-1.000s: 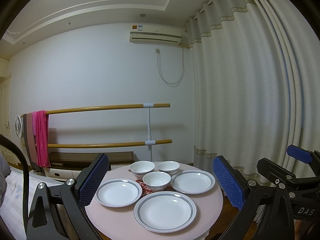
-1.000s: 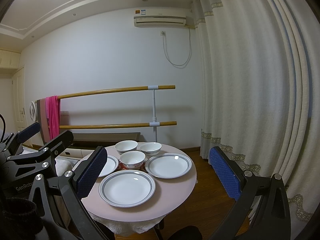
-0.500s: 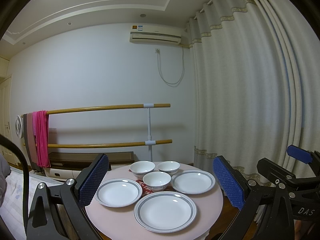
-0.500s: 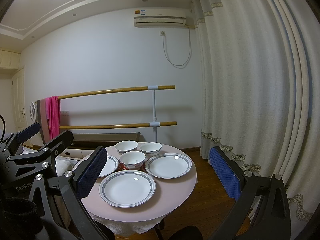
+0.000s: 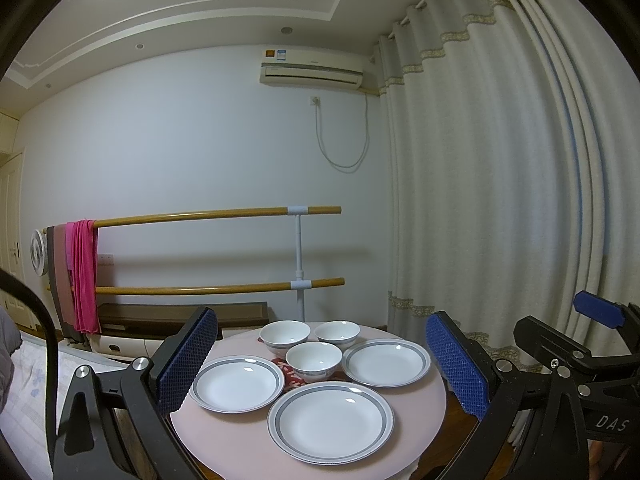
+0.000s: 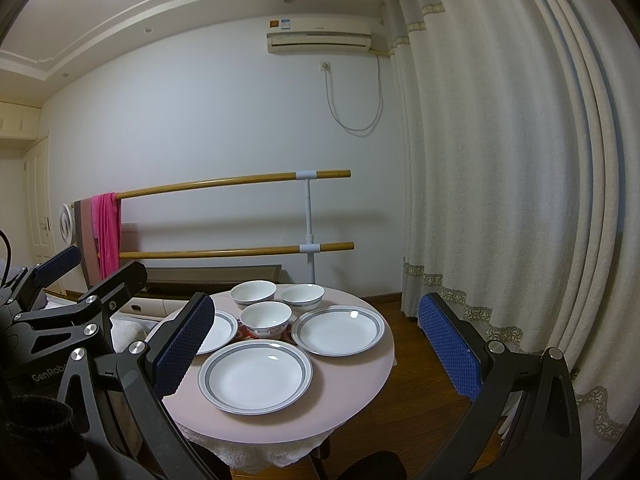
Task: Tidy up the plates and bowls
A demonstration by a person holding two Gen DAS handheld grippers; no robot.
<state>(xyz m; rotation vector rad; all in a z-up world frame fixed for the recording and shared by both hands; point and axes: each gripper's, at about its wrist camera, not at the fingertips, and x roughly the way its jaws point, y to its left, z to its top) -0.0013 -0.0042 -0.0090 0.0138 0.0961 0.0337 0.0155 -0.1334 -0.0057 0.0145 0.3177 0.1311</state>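
Nothing looks sorted yet: three plates point(image 5: 330, 420) and three bowls point(image 5: 313, 360) lie separately on the round tabletop point(image 5: 420, 400), unstacked, while the left claw point(image 5: 320, 364) and right claw point(image 6: 316, 344) hover spread wide and empty, well short of them

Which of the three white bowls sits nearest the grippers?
The single white bowl standing in front, on the red patterned mat between the plates; the other two sit side by side behind it.
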